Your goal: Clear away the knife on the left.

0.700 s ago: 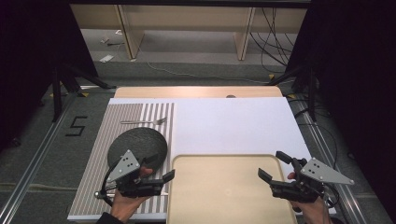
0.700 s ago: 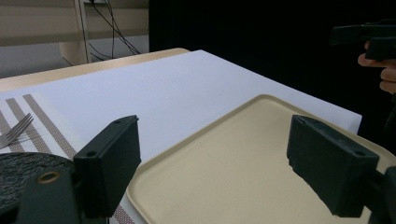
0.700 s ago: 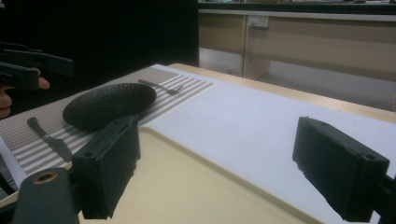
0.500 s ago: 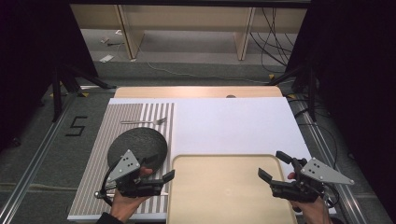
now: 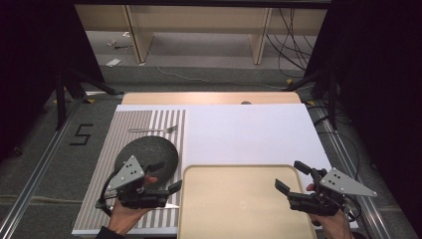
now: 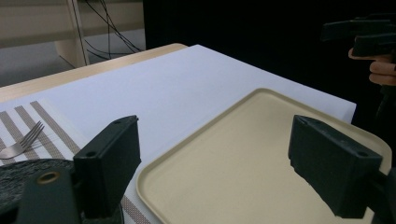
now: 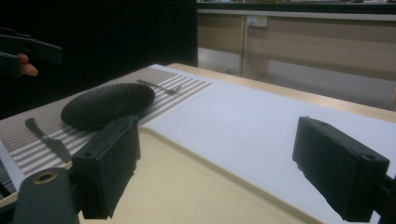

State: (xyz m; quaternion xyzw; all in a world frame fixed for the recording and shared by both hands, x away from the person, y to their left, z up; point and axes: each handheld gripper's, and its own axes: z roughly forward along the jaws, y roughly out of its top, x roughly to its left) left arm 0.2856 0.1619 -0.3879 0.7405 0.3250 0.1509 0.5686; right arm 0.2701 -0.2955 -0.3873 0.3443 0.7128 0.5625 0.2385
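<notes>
My left gripper point(image 5: 166, 178) hovers open over the near edge of a dark round plate point(image 5: 149, 152) on a striped placemat point(image 5: 124, 129). Its jaws stand wide apart with nothing between them point(image 6: 219, 161). My right gripper point(image 5: 292, 177) is open too, held over the right edge of an empty beige tray point(image 5: 239, 199). In the right gripper view its jaws point(image 7: 224, 168) frame the tray point(image 7: 187, 186), with the plate point(image 7: 107, 105) and a knife point(image 7: 46, 137) beyond. A fork point(image 5: 154, 130) lies behind the plate.
A white sheet point(image 5: 249, 134) covers the table's middle and right, and bare wood shows along the far edge point(image 5: 209, 97). Past the table are a grey floor with cables point(image 5: 288, 30) and wooden furniture legs. Dark stands flank both sides.
</notes>
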